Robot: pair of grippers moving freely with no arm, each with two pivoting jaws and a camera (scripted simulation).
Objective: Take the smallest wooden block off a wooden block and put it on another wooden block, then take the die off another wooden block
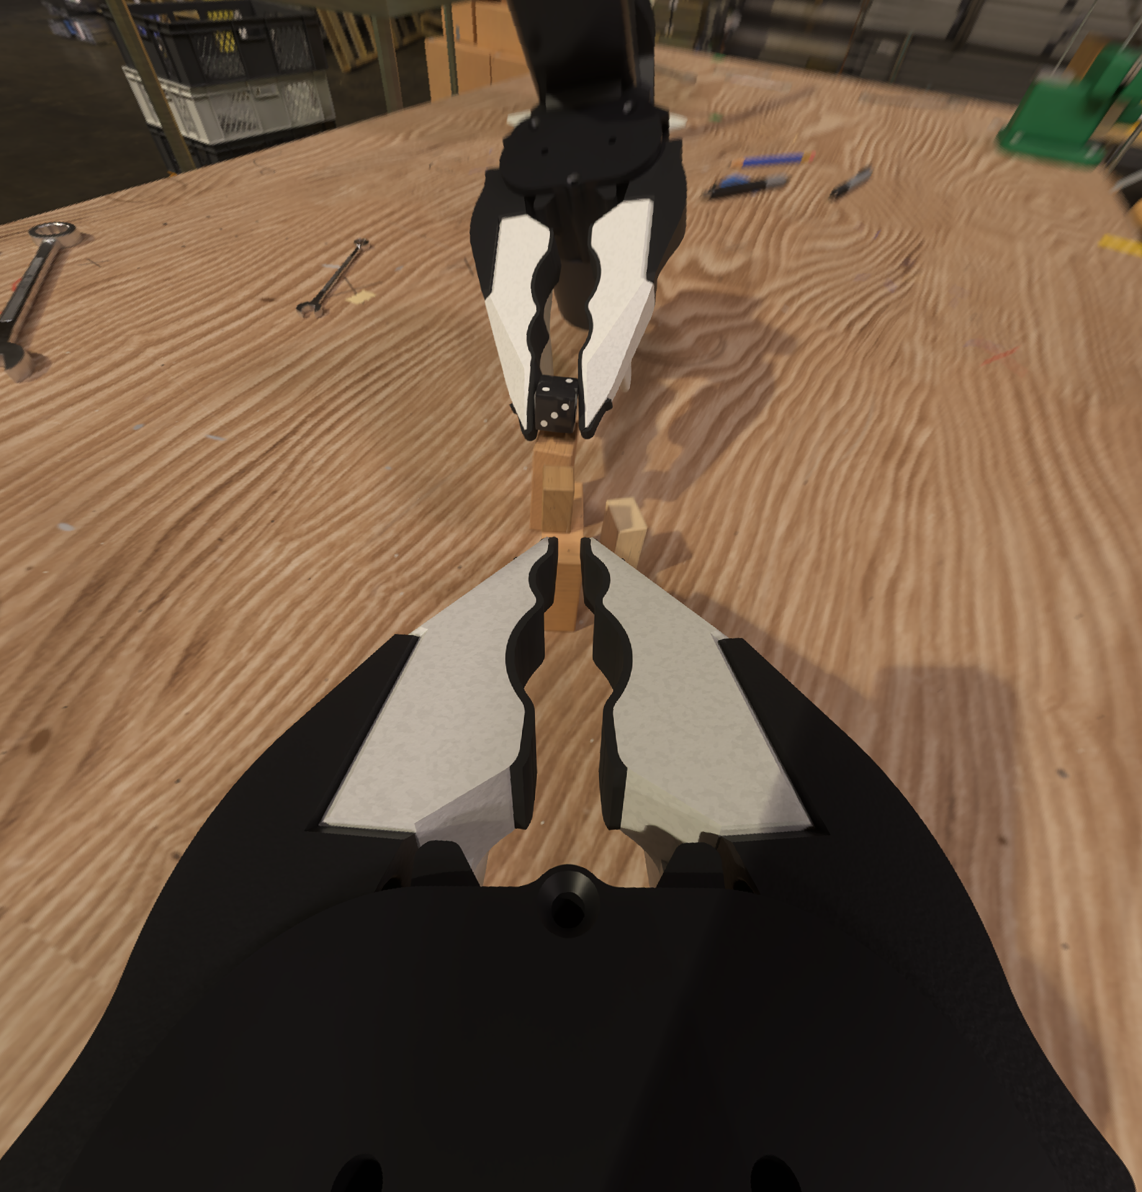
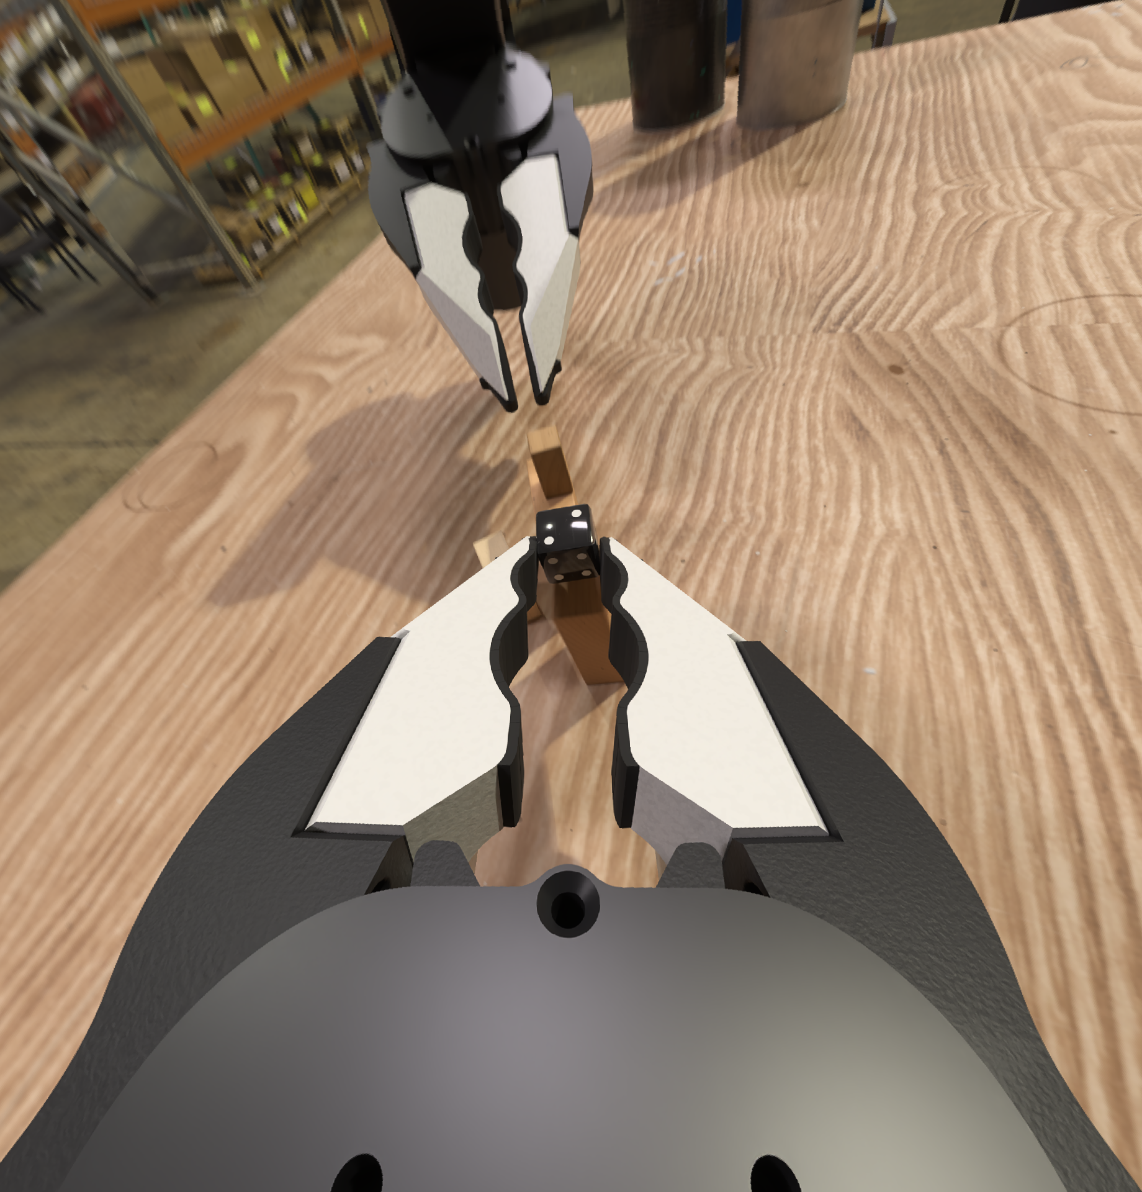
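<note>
My right gripper (image 2: 568,548) is shut on the black die (image 2: 565,542), holding it at the top of a tall wooden block (image 2: 584,638); I cannot tell whether the die still touches the block. In the left wrist view the die (image 1: 555,406) sits between the right gripper's (image 1: 555,432) tips, just over that block (image 1: 554,496). My left gripper (image 1: 568,545) is empty, its jaws a narrow gap apart. It hovers above the small wooden block (image 2: 546,461), which rests on another block (image 1: 562,600). A third pale block (image 1: 626,526) stands beside them.
All of this is on a wooden table (image 1: 878,451). Two wrenches (image 1: 20,303) (image 1: 333,277) lie at its left, and pens (image 1: 755,184) and a green fixture (image 1: 1071,109) at its far right. Two metal cylinders (image 2: 675,58) stand behind the left gripper (image 2: 526,400). Crates (image 1: 233,77) and shelving stand beyond the table.
</note>
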